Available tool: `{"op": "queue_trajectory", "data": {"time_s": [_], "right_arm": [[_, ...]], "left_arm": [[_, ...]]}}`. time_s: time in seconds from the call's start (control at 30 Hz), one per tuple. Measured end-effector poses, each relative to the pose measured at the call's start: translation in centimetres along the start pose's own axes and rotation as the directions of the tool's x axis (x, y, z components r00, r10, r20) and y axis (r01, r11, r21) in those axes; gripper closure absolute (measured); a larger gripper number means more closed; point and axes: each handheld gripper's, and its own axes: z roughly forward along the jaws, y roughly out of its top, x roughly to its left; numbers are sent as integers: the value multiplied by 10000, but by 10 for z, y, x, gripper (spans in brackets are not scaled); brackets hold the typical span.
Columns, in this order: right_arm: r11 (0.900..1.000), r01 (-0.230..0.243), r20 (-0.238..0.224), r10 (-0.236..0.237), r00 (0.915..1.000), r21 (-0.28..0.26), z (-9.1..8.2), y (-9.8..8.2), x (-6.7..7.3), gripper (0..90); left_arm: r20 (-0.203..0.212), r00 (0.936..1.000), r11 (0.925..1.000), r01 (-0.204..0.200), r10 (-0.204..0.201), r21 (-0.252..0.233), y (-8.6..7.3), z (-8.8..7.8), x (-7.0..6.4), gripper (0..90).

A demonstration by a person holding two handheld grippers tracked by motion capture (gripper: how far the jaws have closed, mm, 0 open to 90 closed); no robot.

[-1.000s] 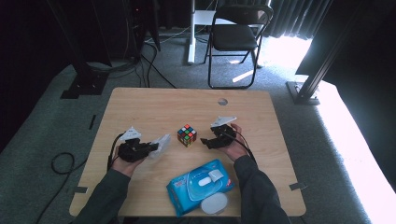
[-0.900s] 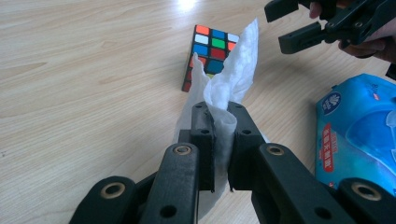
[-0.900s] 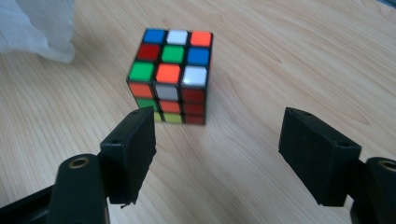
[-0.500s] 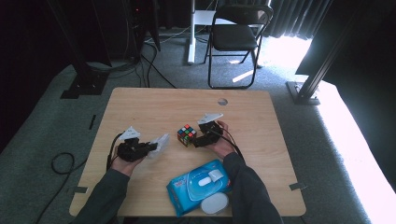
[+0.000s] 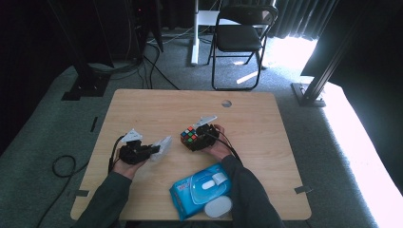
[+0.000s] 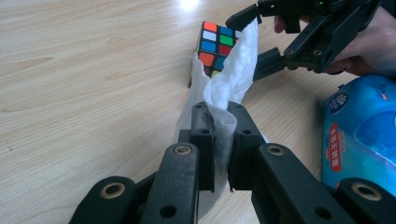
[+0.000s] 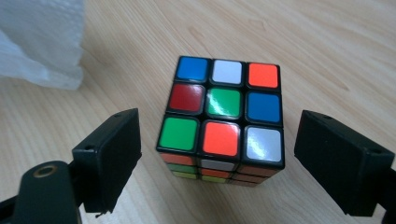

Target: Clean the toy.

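Right gripper (image 7: 219,154) wide around cube (image 7: 224,112)

Right tongs (image 5: 197,137) now across to the cube (image 5: 189,135), jaws just opened wide on either side of it.

the blue wipes pack (image 6: 362,126) carries a red strip with white characters running down it and a small round white emblem above, but the print is too blurred to read. nothing else in view bears any writing, number or sign.
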Motion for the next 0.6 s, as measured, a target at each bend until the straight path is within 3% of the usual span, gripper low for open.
{"op": "queue_trajectory", "data": {"time_s": [0.3,0.6], "right_arm": [[9998,-76,48,76,10000,158,8,-2,-4,209],[9995,-222,-298,229,9993,239,14,-3,-7,246]], "left_arm": [[-22,10000,10000,52,-52,-30,0,0,1,833],[-9,10000,10000,61,-61,7,0,2,2,834]]}}
